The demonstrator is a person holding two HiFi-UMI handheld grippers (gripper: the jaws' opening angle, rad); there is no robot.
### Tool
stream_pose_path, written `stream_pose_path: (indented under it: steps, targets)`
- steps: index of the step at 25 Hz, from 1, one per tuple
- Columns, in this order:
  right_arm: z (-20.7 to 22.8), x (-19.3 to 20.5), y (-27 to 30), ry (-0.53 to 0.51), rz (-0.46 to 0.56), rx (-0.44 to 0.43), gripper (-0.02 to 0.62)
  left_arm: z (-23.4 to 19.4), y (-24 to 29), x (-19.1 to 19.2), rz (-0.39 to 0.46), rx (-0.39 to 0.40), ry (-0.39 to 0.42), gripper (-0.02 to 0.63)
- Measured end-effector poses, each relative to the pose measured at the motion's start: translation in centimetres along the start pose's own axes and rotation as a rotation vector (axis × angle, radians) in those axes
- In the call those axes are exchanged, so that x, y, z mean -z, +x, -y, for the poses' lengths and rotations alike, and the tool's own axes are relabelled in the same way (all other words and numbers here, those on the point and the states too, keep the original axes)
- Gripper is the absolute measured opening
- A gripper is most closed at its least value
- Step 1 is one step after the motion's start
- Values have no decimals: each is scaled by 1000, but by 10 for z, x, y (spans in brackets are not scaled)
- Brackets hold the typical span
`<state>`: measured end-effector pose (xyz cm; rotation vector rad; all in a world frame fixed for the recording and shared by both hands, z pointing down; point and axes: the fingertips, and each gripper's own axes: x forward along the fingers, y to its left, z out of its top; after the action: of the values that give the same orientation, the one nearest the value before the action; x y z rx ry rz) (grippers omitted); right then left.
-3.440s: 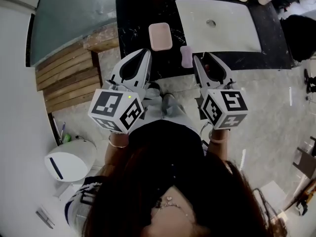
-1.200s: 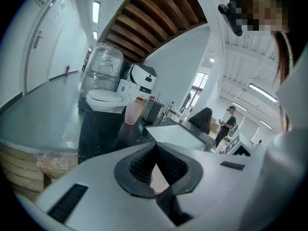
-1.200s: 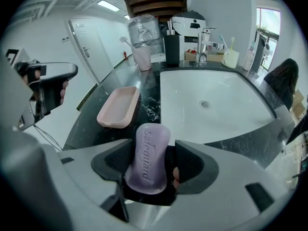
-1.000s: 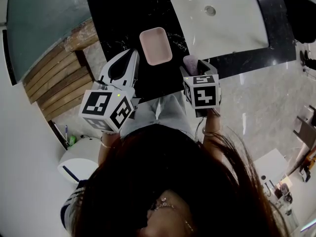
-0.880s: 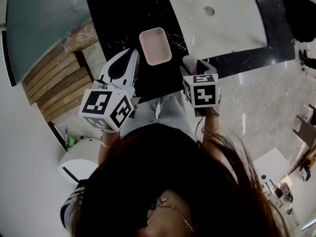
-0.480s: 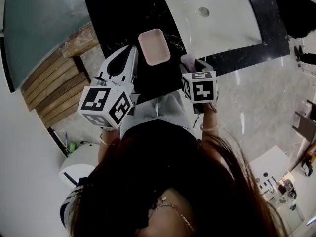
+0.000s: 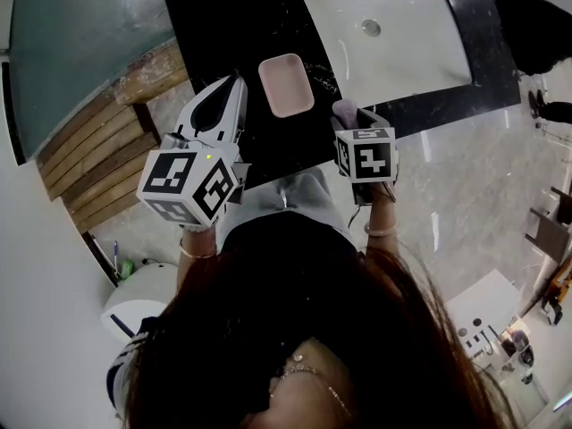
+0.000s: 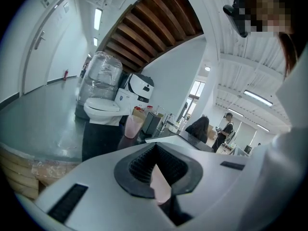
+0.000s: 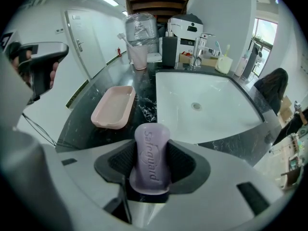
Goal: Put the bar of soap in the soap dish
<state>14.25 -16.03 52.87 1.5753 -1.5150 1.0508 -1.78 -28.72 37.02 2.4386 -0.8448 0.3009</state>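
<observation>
While the right gripper [image 9: 153, 171] points steeply down over the near edge of the counter [image 9: 144, 105], its jaws have just been closing and now stand fairly wide, with the ribbed black pads pressed on the two sides of the soap [image 9: 151, 148]. I hold the bar upright, its rounded top clear above the pads. It is a smooth lilac oval with a word moulded along its face. Ahead and to the left lies the dish [image 9: 114, 106], well apart from the bar, with bare black stone round it. The dish sits between the counter's left edge and the basin [image 9: 216, 117], near the basin's rim but not touching it. The dish is a shallow pink tray with rounded corners, and its hollow shows only its own floor. The basin is white, square-edged and smooth, with just a drain at its middle. The counter is glossy black stone with white veins. At its far end stands a pink cup [image 9: 138, 57] with something thin leaning out of it. The left gripper [image 8: 155, 146] hangs off the counter's left corner, over the open side. Its jaws meet at the tips, and a pink sliver shows in the gap behind them; I cannot tell what it is. Wooden slats [image 7: 98, 150] lie below it to the left.
</observation>
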Motion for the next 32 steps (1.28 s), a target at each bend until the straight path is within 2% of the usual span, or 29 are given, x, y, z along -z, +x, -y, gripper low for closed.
stream_pose_path:
  steps: [17, 32]
  targets:
    - [-19, -44, -25, -44, 108, -53, 205, -12, -19, -9, 46, -39, -9, -5]
    - [-52, -82, -14, -123, 153, -116, 206, -44, -48, -11, 82, -147, -36, -5]
